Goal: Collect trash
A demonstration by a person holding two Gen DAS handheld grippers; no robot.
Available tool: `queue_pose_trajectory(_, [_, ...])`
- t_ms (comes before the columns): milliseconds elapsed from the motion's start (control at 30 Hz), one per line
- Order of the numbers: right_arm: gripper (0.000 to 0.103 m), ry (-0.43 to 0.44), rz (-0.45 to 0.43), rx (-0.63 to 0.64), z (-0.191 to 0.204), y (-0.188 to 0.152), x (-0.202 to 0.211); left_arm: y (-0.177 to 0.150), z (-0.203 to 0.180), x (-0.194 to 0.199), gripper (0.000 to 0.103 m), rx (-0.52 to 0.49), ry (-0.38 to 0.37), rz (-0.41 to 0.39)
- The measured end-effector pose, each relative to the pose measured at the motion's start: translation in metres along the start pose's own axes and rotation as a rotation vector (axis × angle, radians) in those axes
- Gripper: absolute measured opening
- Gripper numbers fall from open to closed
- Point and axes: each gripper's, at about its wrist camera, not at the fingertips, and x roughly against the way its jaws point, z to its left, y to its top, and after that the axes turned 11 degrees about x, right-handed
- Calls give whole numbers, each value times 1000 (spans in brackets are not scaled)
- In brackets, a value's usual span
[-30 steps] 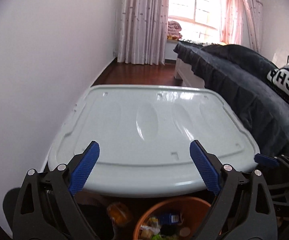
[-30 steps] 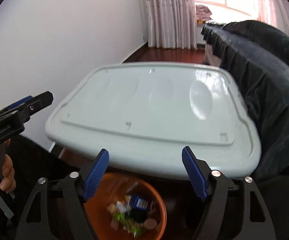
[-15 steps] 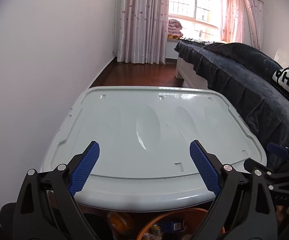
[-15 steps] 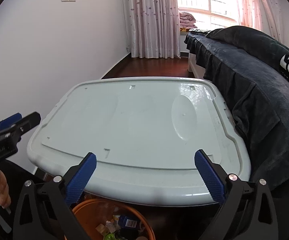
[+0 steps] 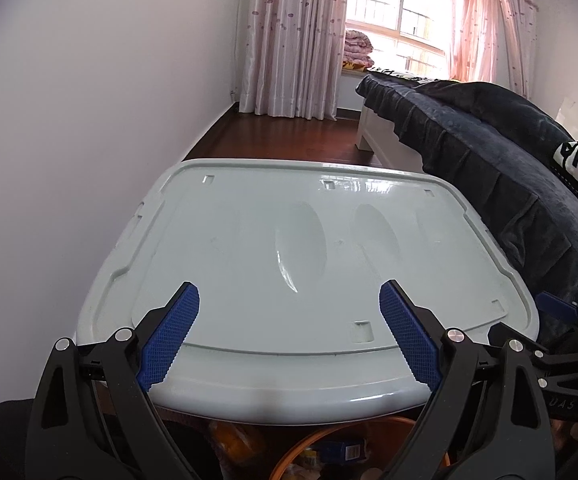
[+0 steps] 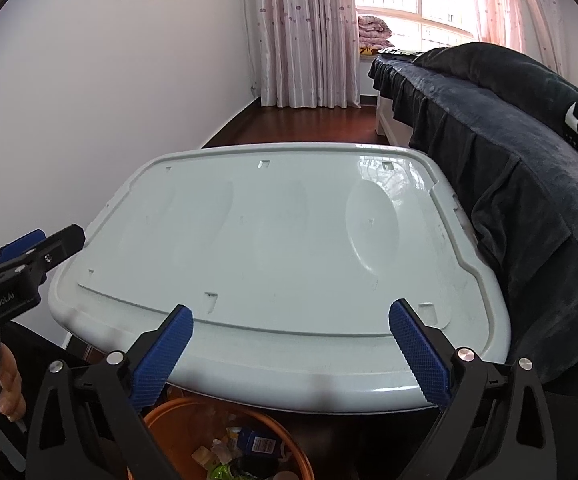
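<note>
Left claw point(image 5: 289, 336): stood wide open, empty, over the table's near edge.
Right claw point(image 6: 289, 354): had just been opening; wide, nothing between the pads.
Trash point(image 6: 245, 450): wrappers and a small blue carton lay in the orange bin point(image 6: 161, 416) below the table point(image 6: 289, 248).
Handling: likely light, crumpling, slippery film; the stiff carton looked the surest hold.

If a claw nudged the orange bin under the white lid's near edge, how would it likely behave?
The orange bin looks like thin plastic, so probably light and apt to slide on the glossy wooden floor. Its rim looks wide, so tipping seems unlikely. The trash inside looks like loose wrappers, adding little weight.
</note>
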Motion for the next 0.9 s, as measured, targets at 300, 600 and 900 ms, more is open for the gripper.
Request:
queue_pose_trajectory(300, [97,12,20,1,-1,-4,-4,1,6,-5,89,49,12,28])
queue_pose_trajectory(600, [97,6,25,-15,-3,-4,-5,-1,4,-8,89,36,-5,38])
queue_pose_trajectory(900, [98,-25,22,-21,-5,-4,-4,-1,9,-13,89,54,5,54])
